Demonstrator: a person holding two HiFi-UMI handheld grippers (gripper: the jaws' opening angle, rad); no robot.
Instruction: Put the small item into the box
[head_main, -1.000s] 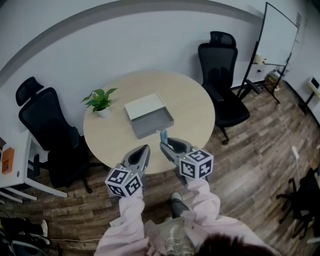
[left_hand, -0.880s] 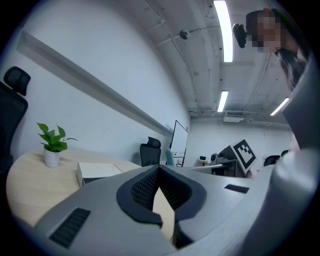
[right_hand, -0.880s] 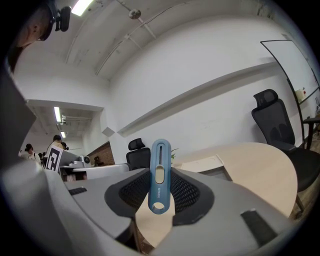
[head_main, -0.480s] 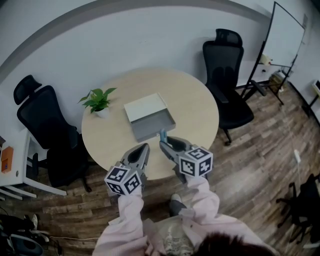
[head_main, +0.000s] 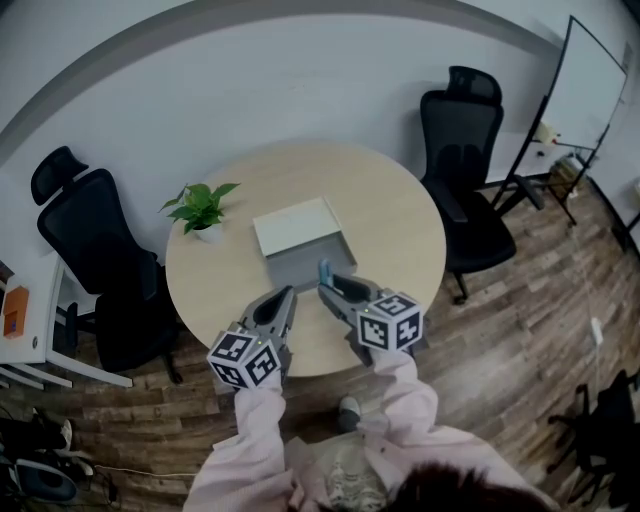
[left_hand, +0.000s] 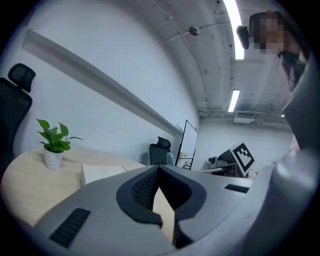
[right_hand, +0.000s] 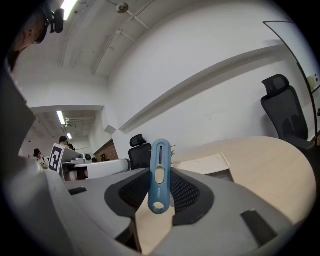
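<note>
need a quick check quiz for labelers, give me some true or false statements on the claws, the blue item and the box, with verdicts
1. The right claw grips a blue item. True.
2. The blue item already lies in the box. False: it stands upright between the right claw's jaws, not in the box.
3. The left claw holds the potted plant. False: that claw is shut on nothing, and the potted plant stands on the table, left of the box.
4. The box sits open on the round table. True.
</note>
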